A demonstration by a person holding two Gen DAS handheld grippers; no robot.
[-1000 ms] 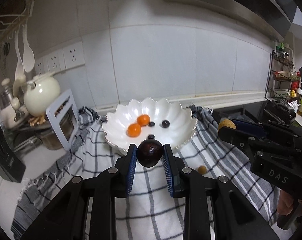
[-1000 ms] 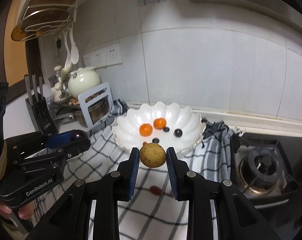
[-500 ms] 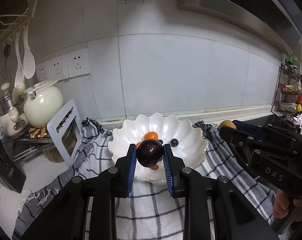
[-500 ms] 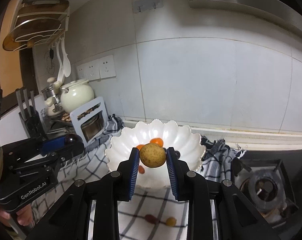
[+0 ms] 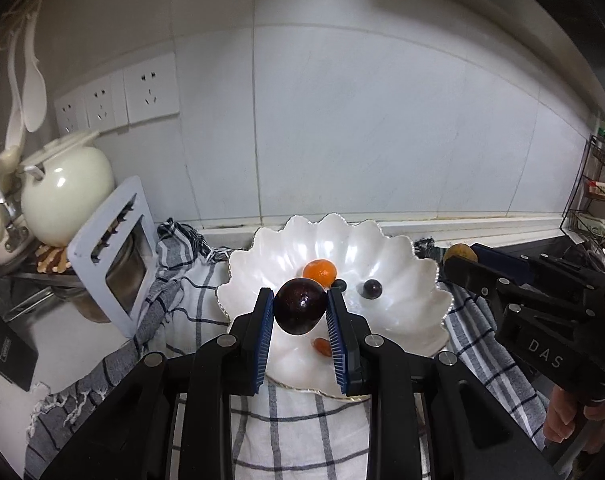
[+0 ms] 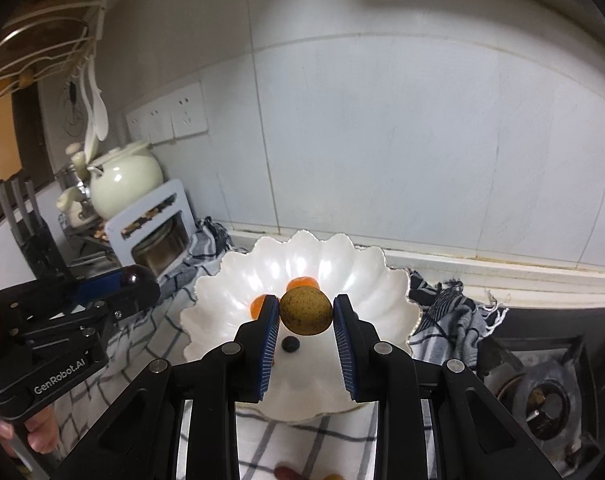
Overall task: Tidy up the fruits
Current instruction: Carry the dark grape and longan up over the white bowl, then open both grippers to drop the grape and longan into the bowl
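Observation:
My left gripper [image 5: 300, 307] is shut on a dark purple plum [image 5: 301, 306], held over the near part of a white scalloped bowl [image 5: 402, 272]. My right gripper [image 6: 306, 310] is shut on a speckled yellow-brown fruit [image 6: 306, 310] above the same bowl [image 6: 366, 276]. In the bowl lie an orange fruit [image 5: 319, 272], two small dark berries [image 5: 372, 289] and a small reddish fruit [image 5: 322, 347]. Each view shows the other gripper at its edge: the right one [image 5: 460, 258] with its fruit, the left one [image 6: 136, 280] with the plum.
A checked cloth [image 5: 286, 424] lies under the bowl. A cream pot [image 5: 66, 192], a grey-framed holder [image 5: 114, 256] and a knife block [image 6: 30, 232] stand at the left. A gas burner [image 6: 542, 396] is at the right. Two small fruits [image 6: 284, 472] lie on the cloth near me.
Both grippers have moved forward toward the wall with their fruits, so the bowl now lies right under the fingertips. Neither grip has changed.

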